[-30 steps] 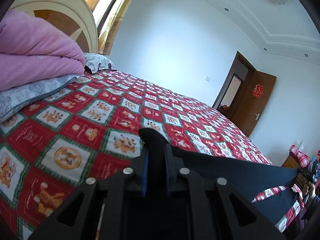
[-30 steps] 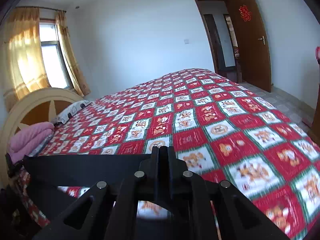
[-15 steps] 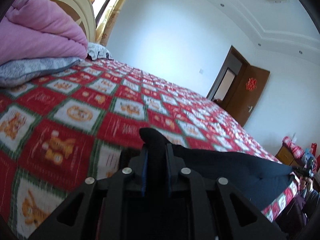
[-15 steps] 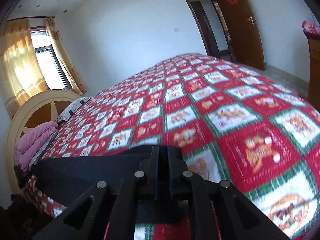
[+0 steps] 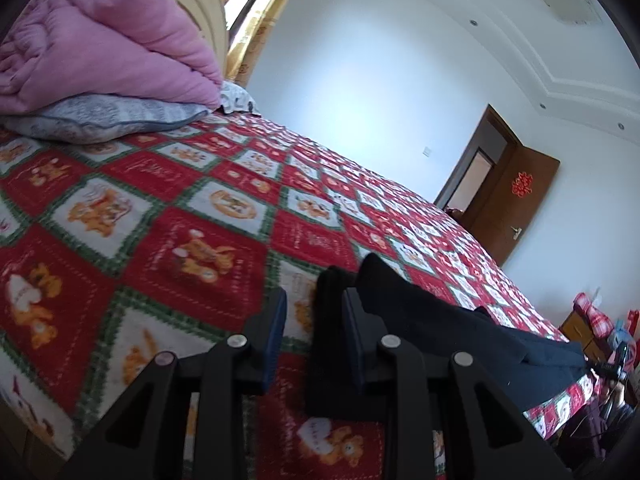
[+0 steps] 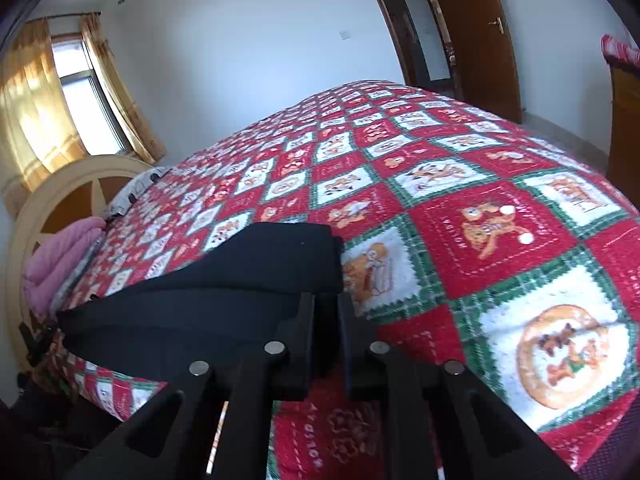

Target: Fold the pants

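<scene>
The black pants (image 5: 448, 320) lie flat on the red patterned bedspread (image 5: 180, 208), stretched along the bed's near edge. My left gripper (image 5: 314, 312) is open, low over the bed. One end of the pants lies loose between its jaws. In the right wrist view the pants (image 6: 240, 280) spread to the left. My right gripper (image 6: 326, 312) stands slightly open at their other end, with black cloth in the narrow gap between the jaws.
A folded pink quilt (image 5: 100, 48) on a grey pillow (image 5: 100, 118) sits by the cream headboard (image 6: 60, 184). A brown door (image 5: 516, 204) stands open at the far side. A wooden cabinet (image 6: 624, 120) is on the right.
Both grippers came down to the bed with the pants, which now lie flat. The left gripper has opened and let go. The right gripper's jaws have parted a little.
</scene>
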Available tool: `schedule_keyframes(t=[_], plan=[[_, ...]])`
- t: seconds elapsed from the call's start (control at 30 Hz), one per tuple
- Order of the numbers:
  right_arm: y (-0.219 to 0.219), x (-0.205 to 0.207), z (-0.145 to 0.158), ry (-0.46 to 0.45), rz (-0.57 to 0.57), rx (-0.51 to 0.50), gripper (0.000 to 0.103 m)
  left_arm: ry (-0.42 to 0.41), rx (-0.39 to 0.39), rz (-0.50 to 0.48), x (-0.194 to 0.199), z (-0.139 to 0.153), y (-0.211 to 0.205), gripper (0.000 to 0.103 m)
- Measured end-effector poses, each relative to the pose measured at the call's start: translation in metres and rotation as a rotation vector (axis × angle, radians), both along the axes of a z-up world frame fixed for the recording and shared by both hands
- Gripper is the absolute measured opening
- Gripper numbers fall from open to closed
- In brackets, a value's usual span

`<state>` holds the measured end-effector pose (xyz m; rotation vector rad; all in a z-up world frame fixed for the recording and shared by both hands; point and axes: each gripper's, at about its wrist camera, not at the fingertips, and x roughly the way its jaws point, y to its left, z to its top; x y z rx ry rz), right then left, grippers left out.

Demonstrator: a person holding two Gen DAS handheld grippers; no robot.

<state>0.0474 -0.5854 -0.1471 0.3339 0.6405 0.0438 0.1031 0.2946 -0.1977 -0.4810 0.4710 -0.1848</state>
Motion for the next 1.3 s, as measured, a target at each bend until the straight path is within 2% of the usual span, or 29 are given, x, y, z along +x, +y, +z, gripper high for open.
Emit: schedule_keyframes(t=[0.07, 0.1, 0.2, 0.23, 0.3, 0.4, 0.47, 0.57, 0.63, 0.7, 0.8, 0.93, 1.07, 1.13, 1.23, 1.3], plan=[[0.001, -0.002, 0.001, 0.008, -0.002, -0.014, 0.014, -0.009, -0.009, 0.001, -0.001, 0.003, 0.0, 0.033], [0.002, -0.003, 0.003, 0.011, -0.01, -0.032, 0.016, -0.009, -0.004, 0.007, 0.0, 0.006, -0.002, 0.04], [0.008, -0.006, 0.013, -0.002, -0.054, -0.08, 0.027, -0.031, -0.001, -0.015, 0.003, 0.017, -0.015, 0.05], [0.012, -0.007, 0.018, -0.008, -0.077, -0.108, 0.037, -0.039, 0.006, -0.025, 0.004, 0.021, -0.02, 0.052], [0.023, -0.006, 0.028, -0.02, -0.108, -0.172, 0.053, -0.038, 0.035, -0.034, 0.013, 0.029, -0.035, 0.066], [0.054, 0.001, 0.046, -0.051, -0.072, -0.248, 0.055, -0.02, 0.046, -0.045, 0.03, 0.034, -0.048, 0.067], [0.087, 0.009, 0.054, -0.048, -0.038, -0.35, 0.064, 0.001, 0.059, -0.039, 0.039, 0.033, -0.053, 0.067], [0.119, 0.019, 0.058, -0.036, -0.017, -0.46, 0.066, 0.033, 0.074, -0.027, 0.045, 0.028, -0.056, 0.067], [0.137, 0.02, 0.064, -0.056, 0.029, -0.472, 0.066, 0.047, 0.081, -0.041, 0.044, 0.023, -0.056, 0.062], [0.15, 0.021, 0.068, -0.077, 0.077, -0.44, 0.066, 0.059, 0.103, -0.054, 0.04, 0.018, -0.056, 0.041], [0.183, 0.035, 0.066, -0.069, 0.188, -0.382, 0.066, 0.059, 0.113, -0.062, 0.032, 0.013, -0.052, 0.029], [0.259, 0.067, 0.047, -0.057, 0.391, -0.304, 0.066, 0.041, 0.09, -0.065, 0.023, 0.014, -0.045, 0.024], [0.343, 0.098, 0.026, -0.049, 0.564, -0.293, 0.066, 0.021, 0.115, -0.084, 0.012, 0.016, -0.047, 0.024], [0.375, 0.115, 0.018, -0.041, 0.616, -0.297, 0.066, 0.022, 0.133, -0.088, 0.007, 0.014, -0.046, 0.024], [0.41, 0.145, 0.002, 0.0, 0.671, -0.291, 0.066, 0.028, 0.111, -0.085, 0.004, 0.008, -0.04, 0.024], [0.428, 0.162, -0.014, 0.069, 0.732, -0.275, 0.066, 0.033, 0.096, -0.083, 0.004, 0.004, -0.036, 0.024]])
